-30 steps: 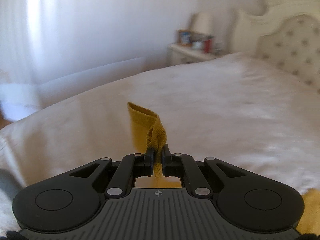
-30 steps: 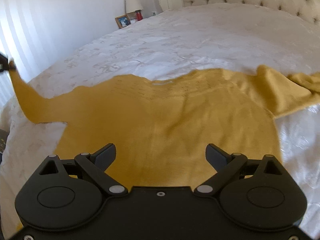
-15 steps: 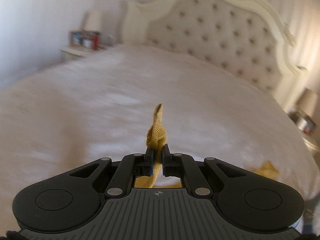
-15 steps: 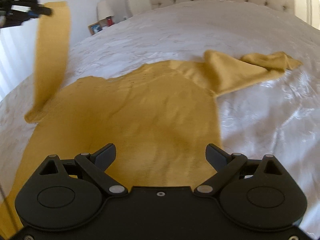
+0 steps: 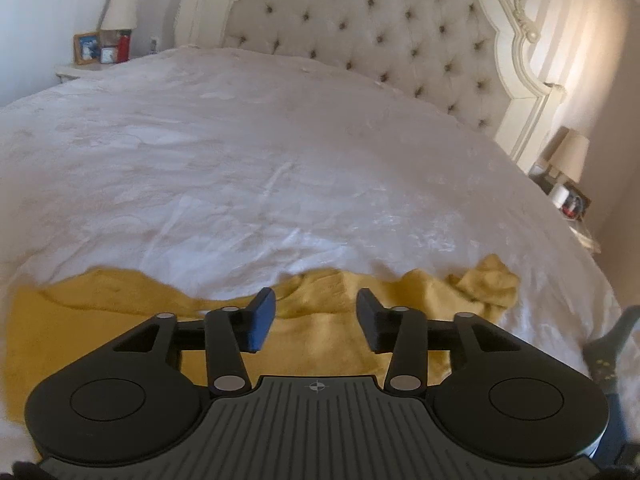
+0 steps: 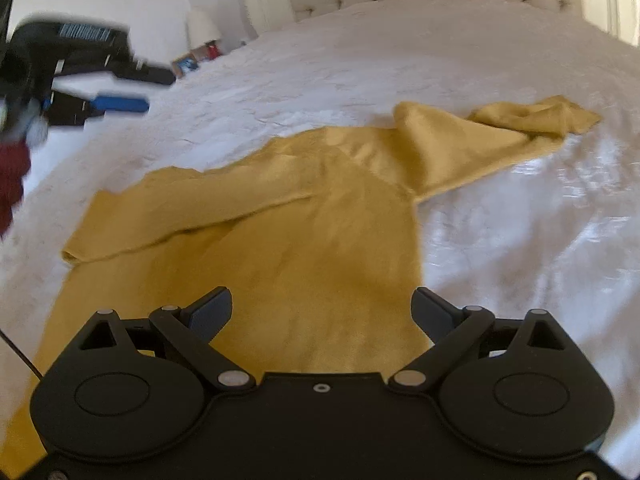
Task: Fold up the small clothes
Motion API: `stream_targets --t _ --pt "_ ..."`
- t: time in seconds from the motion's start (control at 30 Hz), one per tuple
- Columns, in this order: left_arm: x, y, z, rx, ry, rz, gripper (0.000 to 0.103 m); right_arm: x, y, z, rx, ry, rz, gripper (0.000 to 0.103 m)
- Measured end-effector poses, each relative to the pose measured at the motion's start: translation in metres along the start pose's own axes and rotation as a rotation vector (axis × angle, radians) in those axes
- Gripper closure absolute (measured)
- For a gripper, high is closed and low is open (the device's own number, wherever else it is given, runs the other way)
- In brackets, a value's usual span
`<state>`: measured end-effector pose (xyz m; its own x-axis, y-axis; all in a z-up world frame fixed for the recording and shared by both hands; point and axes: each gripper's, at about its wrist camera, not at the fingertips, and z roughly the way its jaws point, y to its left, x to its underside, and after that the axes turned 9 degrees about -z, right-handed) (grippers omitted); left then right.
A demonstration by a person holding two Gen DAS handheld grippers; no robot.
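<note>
Nearest us, our right gripper (image 6: pixel 321 309) hovered over the hem end of the mustard-yellow sweater (image 6: pixel 304 248) with its fingers spread wide and holding nothing, while our left gripper (image 5: pixel 316 315) hung above the garment with its fingers likewise parted and empty. The sweater lay flat on the white bedspread (image 6: pixel 400 52), one sleeve (image 6: pixel 180 216) folded across its chest and the other sleeve (image 6: pixel 500 136) trailing out rumpled to the right. Beyond it stood the tufted headboard (image 5: pixel 360 28).
</note>
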<state>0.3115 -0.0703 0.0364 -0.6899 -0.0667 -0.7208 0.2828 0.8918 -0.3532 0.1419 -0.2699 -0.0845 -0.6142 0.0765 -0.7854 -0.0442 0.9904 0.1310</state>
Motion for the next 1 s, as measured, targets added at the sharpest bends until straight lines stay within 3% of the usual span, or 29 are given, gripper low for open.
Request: stream_targets --t 0.1,0.3,0.43,0.53,0.6,0.67,0.73,0.87,1.0 --pt "0.013 0.012 -0.005 -0.089 -0.017 0.012 0.058 -0.01 0.0 0.009 -0.058 -0.007 0.004 0.014" --pt "0.064 0.066 -0.022 -0.279 0.009 0.011 0.056 -0.037 0.011 0.033 -0.046 -0.013 -0.075 0.031" --pt "0.094 0.101 -0.03 -0.356 0.04 -0.042 0.056 -0.052 0.015 0.055 -0.019 -0.001 -0.113 0.031" --pt "0.109 0.118 -0.033 -0.327 0.03 -0.089 0.055 -0.059 0.012 0.071 -0.016 0.014 -0.093 0.031" --pt "0.113 0.122 -0.035 -0.274 -0.001 -0.089 0.043 -0.062 0.01 0.081 -0.009 0.027 -0.075 0.031" --pt "0.118 0.122 -0.032 -0.225 -0.019 -0.069 0.023 -0.064 0.008 0.088 -0.01 0.037 -0.058 0.031" --pt "0.126 0.119 -0.026 -0.218 -0.039 -0.033 0.015 -0.064 0.006 0.094 -0.02 0.05 -0.036 0.031" --pt "0.142 0.105 -0.018 -0.276 -0.073 0.071 0.01 -0.065 0.005 0.102 -0.038 0.055 -0.006 0.03" --pt "0.144 0.107 -0.019 -0.265 -0.075 0.062 0.008 -0.067 0.006 0.111 -0.037 0.062 0.013 0.029"
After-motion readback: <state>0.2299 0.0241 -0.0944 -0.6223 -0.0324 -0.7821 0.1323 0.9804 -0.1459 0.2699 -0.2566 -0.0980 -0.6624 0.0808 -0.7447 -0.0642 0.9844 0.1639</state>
